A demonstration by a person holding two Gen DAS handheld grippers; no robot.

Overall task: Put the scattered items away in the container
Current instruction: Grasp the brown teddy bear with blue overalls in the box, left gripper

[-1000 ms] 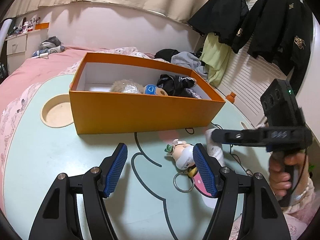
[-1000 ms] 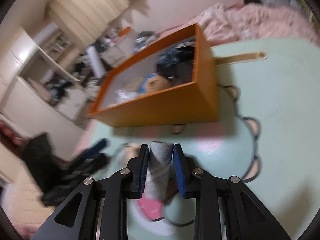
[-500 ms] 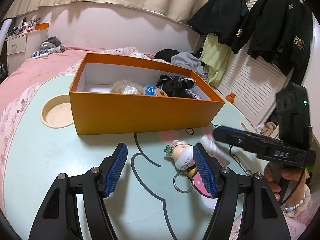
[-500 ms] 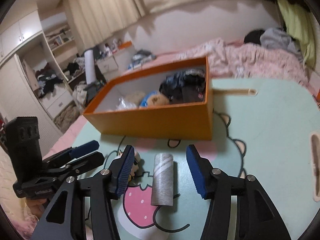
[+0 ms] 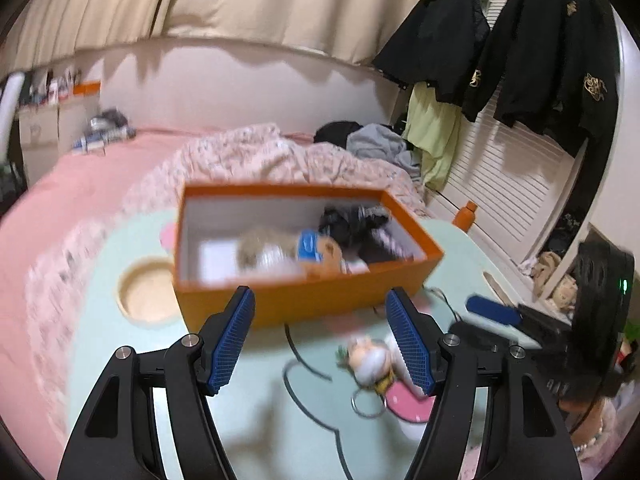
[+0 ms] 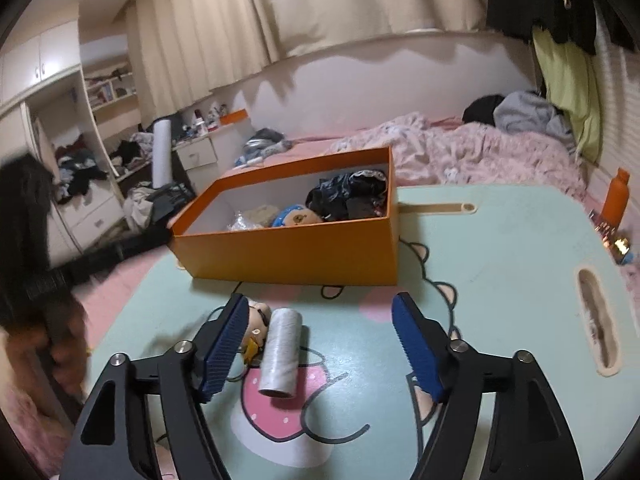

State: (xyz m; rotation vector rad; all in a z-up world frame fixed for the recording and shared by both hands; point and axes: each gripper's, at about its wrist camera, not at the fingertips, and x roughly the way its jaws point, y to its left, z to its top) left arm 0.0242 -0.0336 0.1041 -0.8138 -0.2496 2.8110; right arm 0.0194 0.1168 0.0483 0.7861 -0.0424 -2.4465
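Two items are still lying loose on the mint-green cartoon table [image 6: 500, 248], so we are judging the tidying as partly done. Several things are already sitting inside the orange box [image 6: 296, 252]: a dark bundle of cloth [image 6: 352, 196] at its far end, a small blue-capped plush [image 6: 296, 216] in the middle, and a crinkly clear packet [image 6: 240, 222] beside it.

We are holding the right gripper [image 6: 318, 348] just above the table with its jaws having just been opening; they are now standing wide apart. Between them, nearer the left pad and touched by neither, the grey roll [image 6: 280, 354] is lying on its side on the pink strawberry print. Just beside it, the doll keychain [image 6: 256, 320] is resting on the table, partly hidden behind the left finger.

We are carrying the left gripper [image 5: 322, 342] empty, its fingers spread and gripping nothing, pointing toward the box; that view is blurred. The keychain's ring is showing there near the right pad.

We are reckoning that what remains is getting the roll and the keychain into the box.
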